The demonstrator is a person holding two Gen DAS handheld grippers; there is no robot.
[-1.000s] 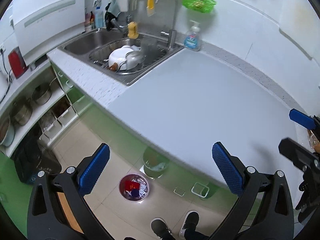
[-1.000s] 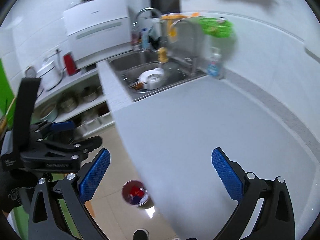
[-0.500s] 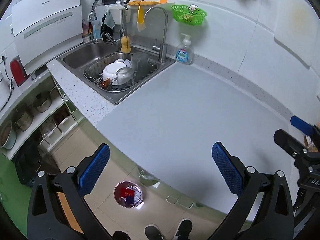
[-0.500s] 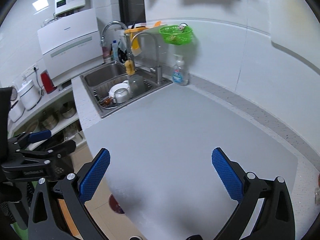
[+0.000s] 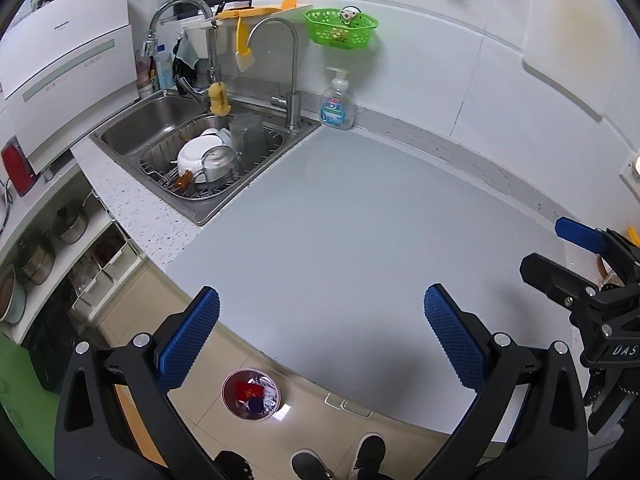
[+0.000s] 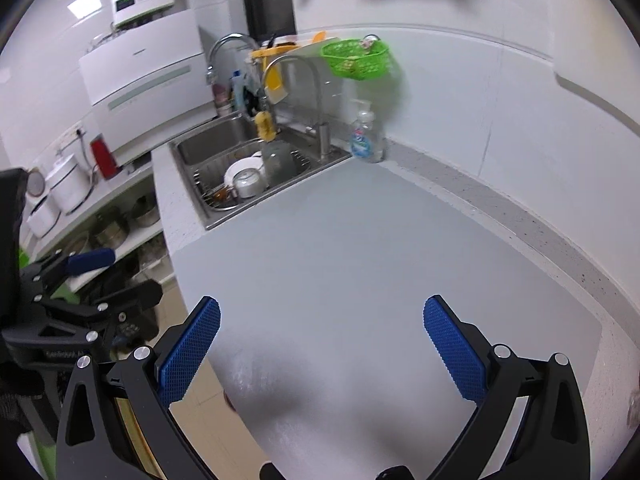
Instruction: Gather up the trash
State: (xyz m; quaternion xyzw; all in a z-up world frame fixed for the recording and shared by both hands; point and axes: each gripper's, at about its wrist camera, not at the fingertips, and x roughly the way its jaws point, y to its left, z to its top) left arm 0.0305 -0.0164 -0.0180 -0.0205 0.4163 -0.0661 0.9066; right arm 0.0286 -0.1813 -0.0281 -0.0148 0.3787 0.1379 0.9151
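A small round trash bin [image 5: 251,395] stands on the tiled floor below the counter edge, with red, blue and white scraps inside. My left gripper [image 5: 322,340] is open and empty, held above the front edge of the grey counter [image 5: 360,220]. My right gripper [image 6: 322,344] is open and empty over the counter, further right. The right gripper shows at the right edge of the left wrist view [image 5: 588,276]. The left gripper shows at the left edge of the right wrist view [image 6: 80,280]. No loose trash shows on the counter.
A steel sink [image 5: 200,152] with a dish rack, bowls and two taps sits at the counter's far left. A soap bottle [image 5: 338,102] stands by the wall under a green basket [image 5: 340,28]. Shelves with pots [image 5: 36,256] stand on the left. My shoes [image 5: 340,460] show below.
Both grippers have risen and pulled back over the counter, so the sink and wall now sit lower and nearer the centre. The bin has shifted toward the bottom of the left wrist view. Both stay open.
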